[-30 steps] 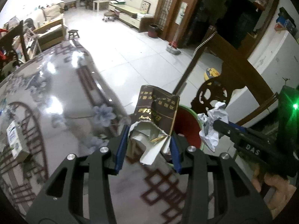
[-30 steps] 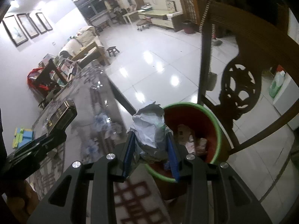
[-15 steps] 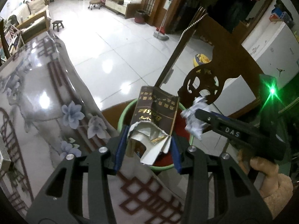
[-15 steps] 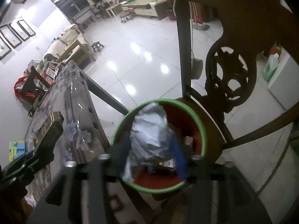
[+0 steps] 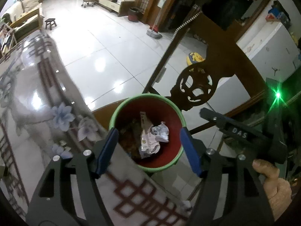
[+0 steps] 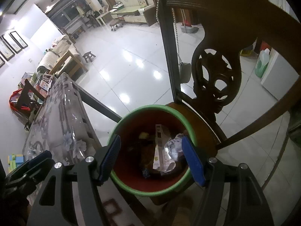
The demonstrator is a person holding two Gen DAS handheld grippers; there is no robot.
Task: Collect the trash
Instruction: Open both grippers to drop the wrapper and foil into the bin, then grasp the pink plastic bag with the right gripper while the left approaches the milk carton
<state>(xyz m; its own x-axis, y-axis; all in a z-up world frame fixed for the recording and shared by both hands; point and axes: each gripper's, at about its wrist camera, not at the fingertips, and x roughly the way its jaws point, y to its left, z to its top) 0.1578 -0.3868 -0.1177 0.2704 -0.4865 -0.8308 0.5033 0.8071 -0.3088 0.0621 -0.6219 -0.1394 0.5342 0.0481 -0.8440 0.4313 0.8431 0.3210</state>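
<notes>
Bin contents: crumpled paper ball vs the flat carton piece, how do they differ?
The crumpled paper ball is wadded, rounded and grey-white; the flat carton piece is longer, mostly flat and creased, pale with print. The ball sits toward the chair side, partly resting on the carton piece, which runs lengthwise across the middle. Both lie loose inside the red bin, below the open left gripper and right gripper.
</notes>
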